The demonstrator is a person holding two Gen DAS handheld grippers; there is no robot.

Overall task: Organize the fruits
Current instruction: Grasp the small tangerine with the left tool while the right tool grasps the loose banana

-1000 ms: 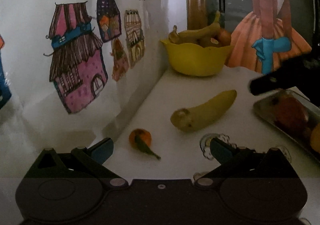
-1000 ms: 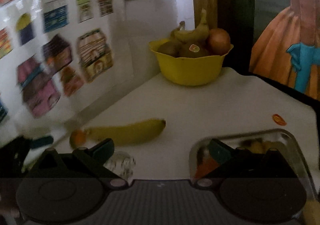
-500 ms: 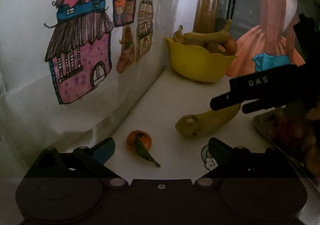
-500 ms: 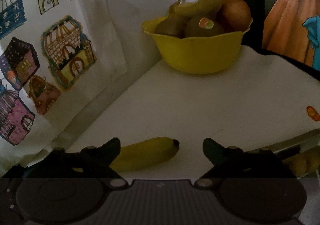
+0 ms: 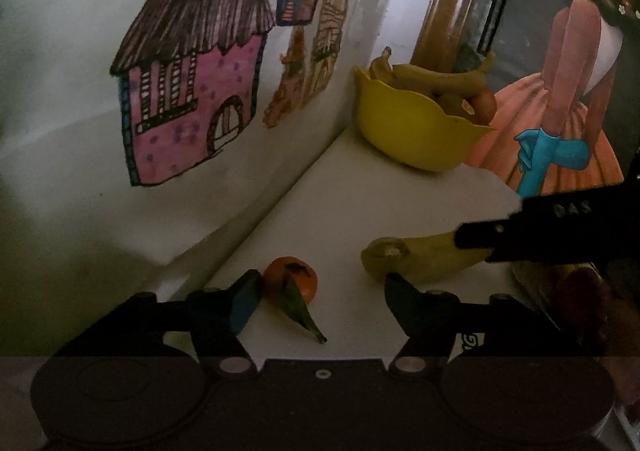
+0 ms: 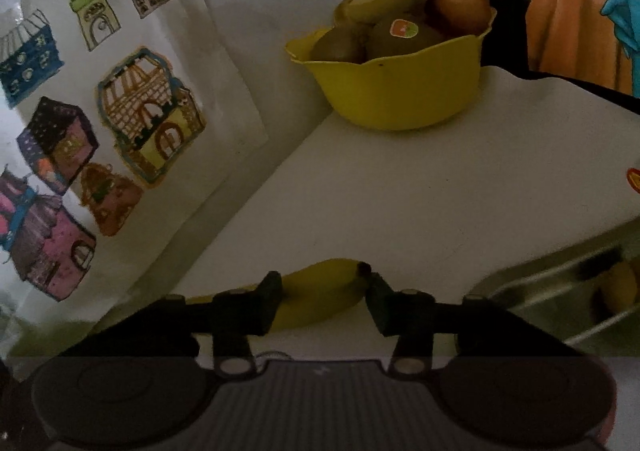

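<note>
A small orange mandarin with a green leaf lies on the white table, between the fingers of my open left gripper, against the left finger. A yellow banana lies to its right. My right gripper is open with its fingers around the tip end of that banana; it shows as a black bar over the banana in the left wrist view. A yellow fruit bowl with bananas and round fruit stands at the back, and shows in the right wrist view too.
A wall with coloured house drawings runs along the table's left side. A metal tray with fruit sits at the right. A painting of an orange dress stands behind the bowl.
My left gripper moved forward so the mandarin now sits between its fingers. My right gripper moved down and its fingers narrowed around the banana's end.
</note>
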